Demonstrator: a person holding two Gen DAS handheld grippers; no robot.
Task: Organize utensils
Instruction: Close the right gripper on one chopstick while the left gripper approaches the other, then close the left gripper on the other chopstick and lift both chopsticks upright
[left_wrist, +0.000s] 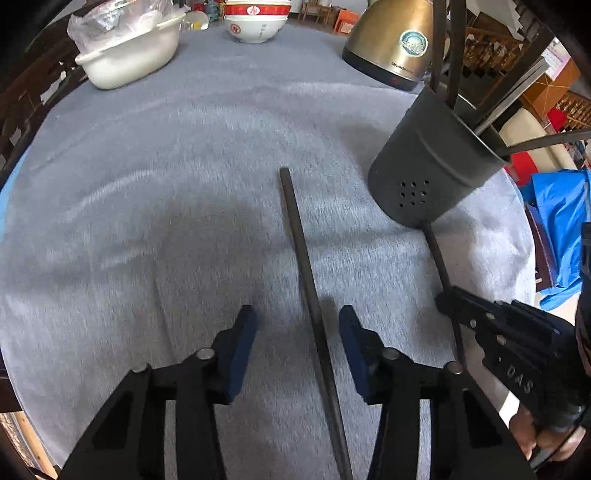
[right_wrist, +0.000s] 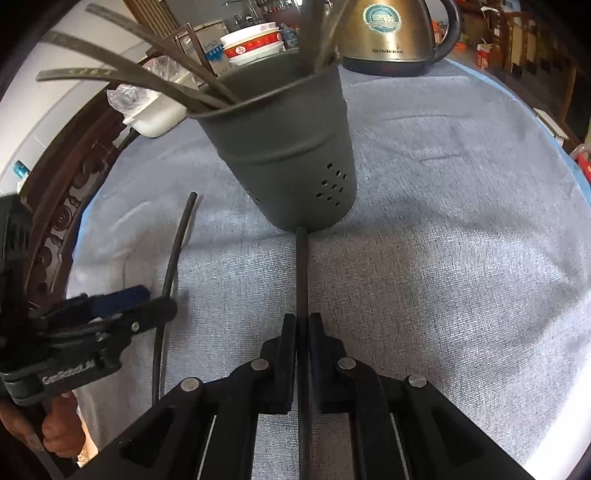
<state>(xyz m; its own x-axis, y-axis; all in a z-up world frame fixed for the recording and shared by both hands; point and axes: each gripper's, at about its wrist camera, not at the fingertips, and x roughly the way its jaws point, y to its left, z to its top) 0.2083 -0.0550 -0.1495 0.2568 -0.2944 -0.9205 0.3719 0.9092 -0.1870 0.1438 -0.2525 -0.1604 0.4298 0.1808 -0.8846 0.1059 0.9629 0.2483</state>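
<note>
A dark grey utensil holder (left_wrist: 436, 166) (right_wrist: 284, 155) with several dark chopsticks in it stands on the grey tablecloth. My left gripper (left_wrist: 299, 321) is open, its blue pads either side of a dark chopstick (left_wrist: 306, 269) lying on the cloth; this chopstick also shows in the right wrist view (right_wrist: 173, 266). My right gripper (right_wrist: 303, 325) is shut on a second dark chopstick (right_wrist: 302, 273), whose far tip reaches the holder's base. The right gripper (left_wrist: 443, 299) also shows at the right of the left wrist view, and the left gripper (right_wrist: 147, 299) at the left of the right wrist view.
A gold electric kettle (left_wrist: 395, 40) (right_wrist: 391, 33) stands behind the holder. Stacked red-and-white bowls (left_wrist: 255, 18) (right_wrist: 255, 44) and a white tub (left_wrist: 129, 55) with plastic bags sit at the far edge. The grey cloth (left_wrist: 166, 184) covers a round table; a carved wooden chair (right_wrist: 62, 206) is at left.
</note>
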